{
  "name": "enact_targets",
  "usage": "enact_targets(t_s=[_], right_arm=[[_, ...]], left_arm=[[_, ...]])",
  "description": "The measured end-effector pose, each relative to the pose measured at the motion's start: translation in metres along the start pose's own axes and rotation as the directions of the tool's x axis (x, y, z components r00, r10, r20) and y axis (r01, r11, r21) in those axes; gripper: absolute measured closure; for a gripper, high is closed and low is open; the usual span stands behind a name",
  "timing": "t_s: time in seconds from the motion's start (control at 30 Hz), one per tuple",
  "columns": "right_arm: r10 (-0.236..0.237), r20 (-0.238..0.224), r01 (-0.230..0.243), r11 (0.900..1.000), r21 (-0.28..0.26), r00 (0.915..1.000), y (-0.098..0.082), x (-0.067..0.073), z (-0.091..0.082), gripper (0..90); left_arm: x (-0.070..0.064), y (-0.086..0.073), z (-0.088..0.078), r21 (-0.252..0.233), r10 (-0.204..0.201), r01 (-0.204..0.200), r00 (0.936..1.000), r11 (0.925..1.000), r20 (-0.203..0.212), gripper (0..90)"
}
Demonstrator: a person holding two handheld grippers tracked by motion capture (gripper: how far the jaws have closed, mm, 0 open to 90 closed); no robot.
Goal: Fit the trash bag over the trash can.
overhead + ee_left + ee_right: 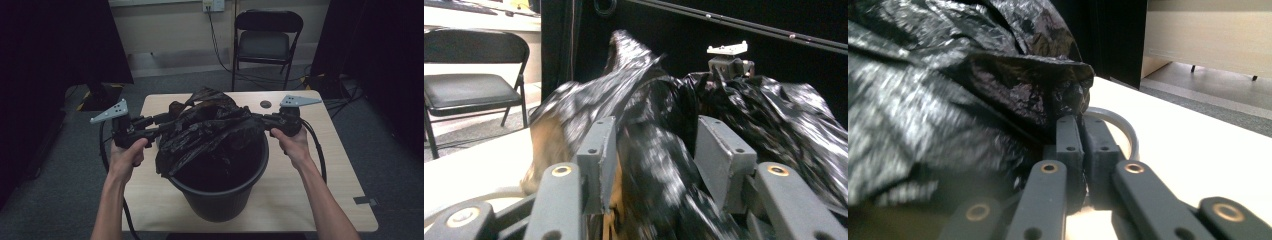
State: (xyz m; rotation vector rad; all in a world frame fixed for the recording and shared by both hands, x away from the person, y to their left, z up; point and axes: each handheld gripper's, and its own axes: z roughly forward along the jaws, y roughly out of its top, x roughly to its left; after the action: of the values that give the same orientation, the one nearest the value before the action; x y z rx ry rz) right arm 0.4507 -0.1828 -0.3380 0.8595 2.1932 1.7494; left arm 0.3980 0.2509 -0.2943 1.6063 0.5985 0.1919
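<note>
A crumpled black rubbish bag lies bunched over the mouth of a black bucket on the wooden table. My left gripper is at the bag's left side. In the left gripper view its jaws stand apart with a thick fold of the bag between them, not squeezed. My right gripper is at the bag's right edge. Seen in the right gripper view, it is shut on a thin edge of the bag, just over the bucket's rim.
A folding chair stands behind the table, with cables on the floor beside it. Dark curtains hang at both sides. A small dark round mark is on the tabletop behind the bucket. Bare tabletop lies to the right of the bucket.
</note>
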Motion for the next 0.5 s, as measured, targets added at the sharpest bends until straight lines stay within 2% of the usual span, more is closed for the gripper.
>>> enact_targets(t_s=[0.1, 0.2, 0.23, 0.37, 0.43, 0.5], right_arm=[[-0.01, 0.012, 0.01, 1.0, 0.011, 0.9999, 0.009, 0.0, 0.006, 77.8], [-0.012, 0.031, 0.012, 1.0, 0.0, 0.9994, 0.017, 0.001, 0.004, 65.0], [-0.012, 0.041, 0.012, 1.0, -0.01, 0.9991, 0.02, 0.001, 0.001, 60.3], [-0.01, 0.08, 0.014, 0.999, -0.05, 0.9967, 0.032, 0.005, -0.017, 48.9], [-0.01, 0.089, 0.016, 0.997, -0.073, 0.9959, 0.036, 0.009, -0.025, 46.3], [-0.017, 0.078, 0.024, 0.995, -0.094, 0.9968, 0.04, 0.015, -0.032, 44.9]], left_arm=[[0.006, 0.0, 0.009, 0.028, -0.014, 0.014, 0.9999, 0.9995, -0.006, 53.2], [0.003, -0.005, 0.01, 0.042, 0.004, -0.005, 0.9999, 0.9991, 0.015, 59.1], [0.001, -0.006, 0.008, 0.036, 0.006, -0.007, 0.9999, 0.9993, 0.016, 61.8], [-0.004, -0.008, -0.001, 0.027, 0.007, -0.007, 1.0, 0.9996, 0.002, 63.5], [-0.008, -0.009, -0.006, 0.027, 0.015, -0.015, 0.9999, 0.9995, -0.004, 63.2], [-0.012, -0.01, -0.01, 0.027, 0.014, -0.014, 0.9999, 0.9995, -0.008, 62.4]])
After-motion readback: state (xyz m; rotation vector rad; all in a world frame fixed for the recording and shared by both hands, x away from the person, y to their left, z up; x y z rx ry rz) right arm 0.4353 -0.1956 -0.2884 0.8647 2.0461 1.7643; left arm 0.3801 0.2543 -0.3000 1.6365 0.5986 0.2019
